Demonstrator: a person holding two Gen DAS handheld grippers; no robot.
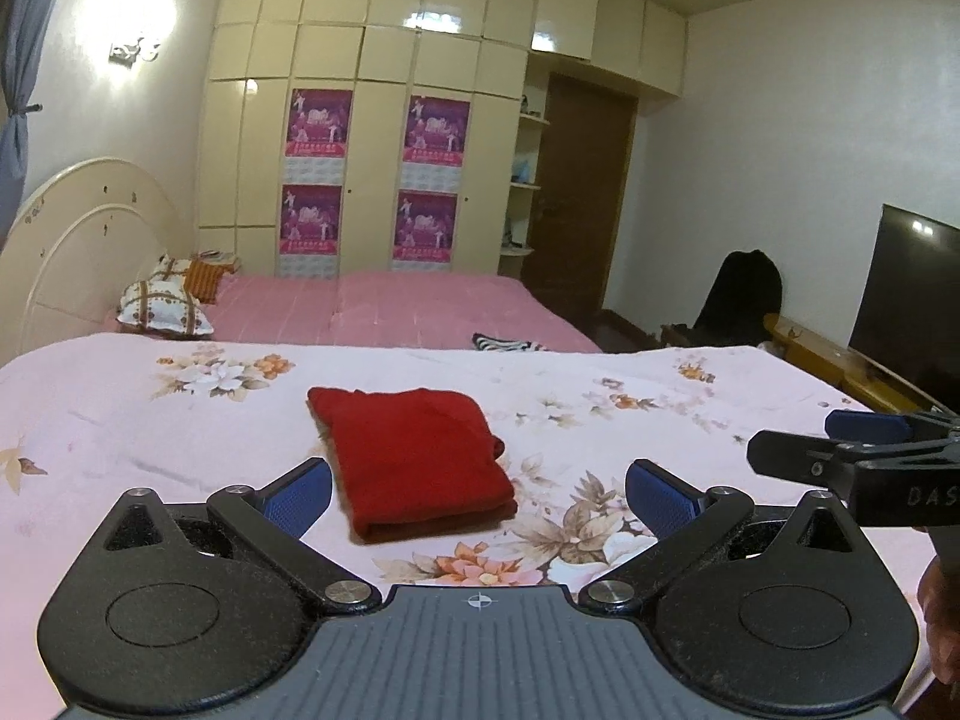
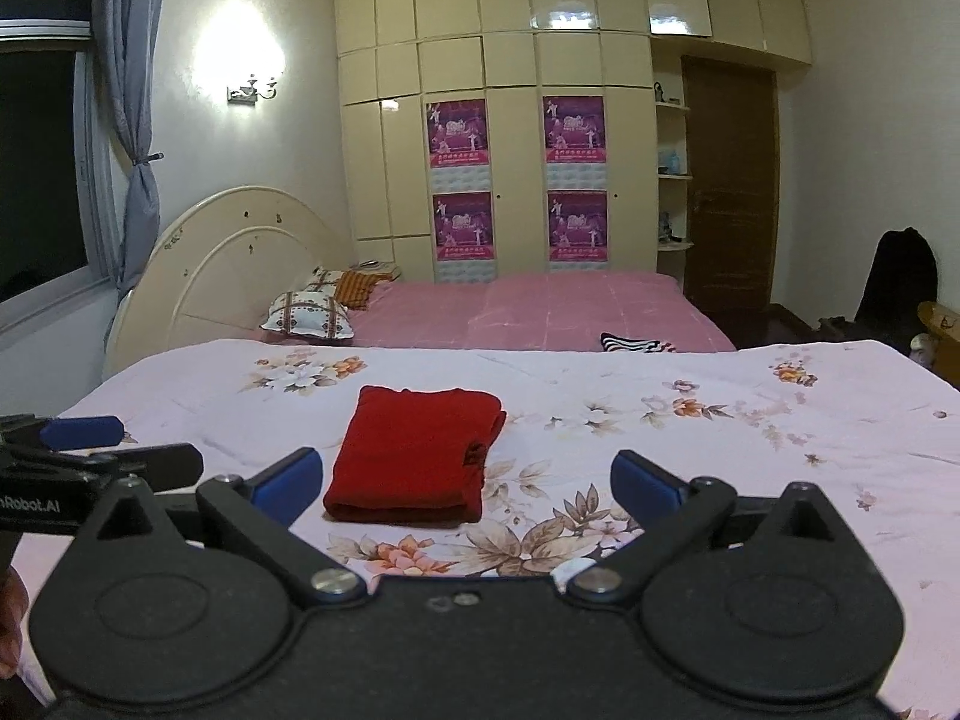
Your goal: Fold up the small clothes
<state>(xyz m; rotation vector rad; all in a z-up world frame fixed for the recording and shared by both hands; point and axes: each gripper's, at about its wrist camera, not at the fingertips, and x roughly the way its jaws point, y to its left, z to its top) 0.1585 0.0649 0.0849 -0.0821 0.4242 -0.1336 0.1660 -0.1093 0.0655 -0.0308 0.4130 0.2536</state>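
Left wrist, red garment (image 1: 414, 468) ahead of left gripper (image 1: 478, 495)

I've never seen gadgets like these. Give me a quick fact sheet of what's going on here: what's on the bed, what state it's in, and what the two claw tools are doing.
Setting: bedroom, floral bedsheet in front
Main item: red garment, folded into a compact rectangle, lying flat on the sheet
Left gripper: open, nothing between its blue pads, not touching the garment
Right gripper: open, empty, also clear of the garment
Behind: pink bedspread, patterned pillow, striped cloth
Back wall: cream wardrobe with four purple posters
Fold status: looks finished
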